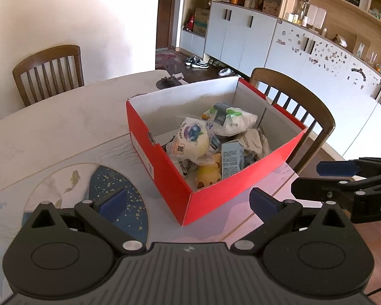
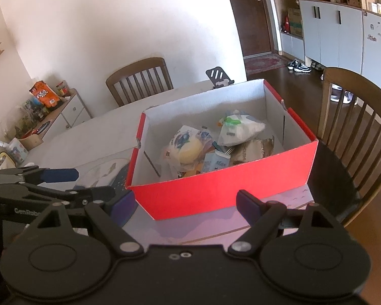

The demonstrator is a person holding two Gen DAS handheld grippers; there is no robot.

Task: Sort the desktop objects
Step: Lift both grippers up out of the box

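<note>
We hold left gripper and right gripper wide open, both empty; the red cardboard box sits near the table edge; a clumsy nudge could tip it off.

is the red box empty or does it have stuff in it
Not empty: the lidless red box holds a pile of snack packets and a yellow plush toy.

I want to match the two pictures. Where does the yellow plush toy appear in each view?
Left wrist view: the plush toy lies in the near corner of the red box, below the blueberry packet.
Right wrist view: mostly hidden; only an orange-yellow bit shows behind the near wall of the box.
Shared landmark: the blueberry packet.
</note>
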